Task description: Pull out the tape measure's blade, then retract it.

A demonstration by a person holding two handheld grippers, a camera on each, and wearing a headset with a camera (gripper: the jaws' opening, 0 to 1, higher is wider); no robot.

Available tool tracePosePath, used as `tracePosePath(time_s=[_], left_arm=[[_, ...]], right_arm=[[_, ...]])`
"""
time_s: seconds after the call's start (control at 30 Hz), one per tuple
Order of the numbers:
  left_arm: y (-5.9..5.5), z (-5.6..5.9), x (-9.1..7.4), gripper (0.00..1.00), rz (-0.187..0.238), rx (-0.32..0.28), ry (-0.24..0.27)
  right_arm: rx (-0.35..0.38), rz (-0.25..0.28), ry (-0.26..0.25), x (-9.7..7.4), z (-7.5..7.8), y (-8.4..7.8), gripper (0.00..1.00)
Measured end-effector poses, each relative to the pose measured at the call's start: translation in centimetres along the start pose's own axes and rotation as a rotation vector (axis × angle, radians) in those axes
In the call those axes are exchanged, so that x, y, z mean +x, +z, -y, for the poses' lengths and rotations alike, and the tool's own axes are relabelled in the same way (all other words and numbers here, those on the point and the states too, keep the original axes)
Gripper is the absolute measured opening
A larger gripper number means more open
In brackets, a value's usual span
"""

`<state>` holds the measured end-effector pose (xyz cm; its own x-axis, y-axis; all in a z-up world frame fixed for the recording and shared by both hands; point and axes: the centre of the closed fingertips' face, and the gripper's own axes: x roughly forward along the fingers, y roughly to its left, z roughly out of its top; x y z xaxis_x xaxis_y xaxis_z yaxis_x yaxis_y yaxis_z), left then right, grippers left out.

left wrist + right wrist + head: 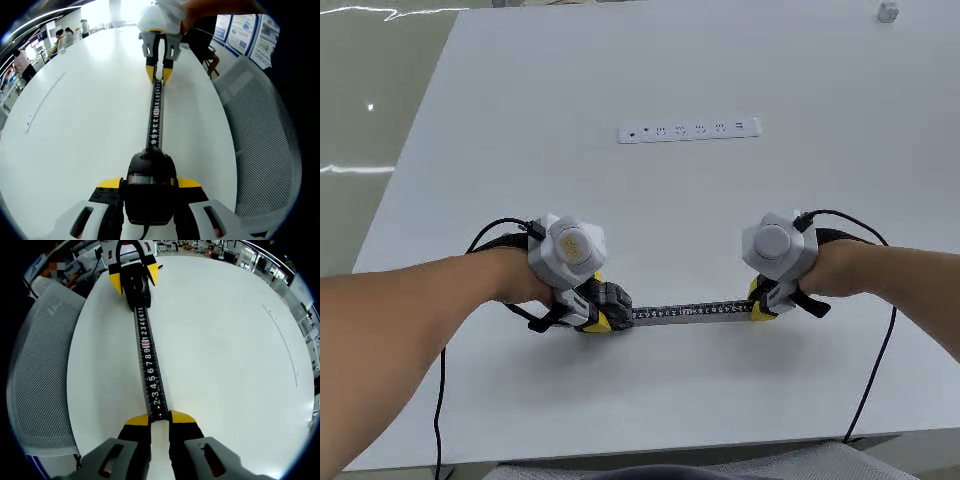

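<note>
near edge of the worktop: the tape measure lies along it, just inside the edge, about mid-width. the left gripper is closed on the black case, one yellow-tipped jaw on each flank, and the case rests on the surface. the blade leaves the case mouth and runs flat and straight to the right gripper, which is clamped on its free end. the end hook is hidden between the jaws, so i cannot tell whether the hook itself or the blade just behind it is pinched.

step in hand, as i judge it: the pull-out. a short run of blade is exposed and the grippers are apart along the near edge. either more draw or the return comes next.

next move calls for the left gripper to hold the case firm while the right travels in line with the blade: away to lengthen it, toward the case to feed it back. it should go slowly so the spring does not snap the blade in.

farther out: a white power strip past mid-worktop, and a small white object near the far right corner.
</note>
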<state>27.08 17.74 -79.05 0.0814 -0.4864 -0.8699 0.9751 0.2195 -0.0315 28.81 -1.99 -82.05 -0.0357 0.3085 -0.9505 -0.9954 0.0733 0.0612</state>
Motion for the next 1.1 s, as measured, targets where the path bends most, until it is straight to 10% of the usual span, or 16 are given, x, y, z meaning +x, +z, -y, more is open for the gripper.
tracePosePath(time_s=[1.1], left_arm=[[0.0,0.0,0.1,0.35,0.002,-0.005,-0.005]], right_arm=[[0.001,-0.023,-0.006,-0.7,0.6,-2.2,0.11]])
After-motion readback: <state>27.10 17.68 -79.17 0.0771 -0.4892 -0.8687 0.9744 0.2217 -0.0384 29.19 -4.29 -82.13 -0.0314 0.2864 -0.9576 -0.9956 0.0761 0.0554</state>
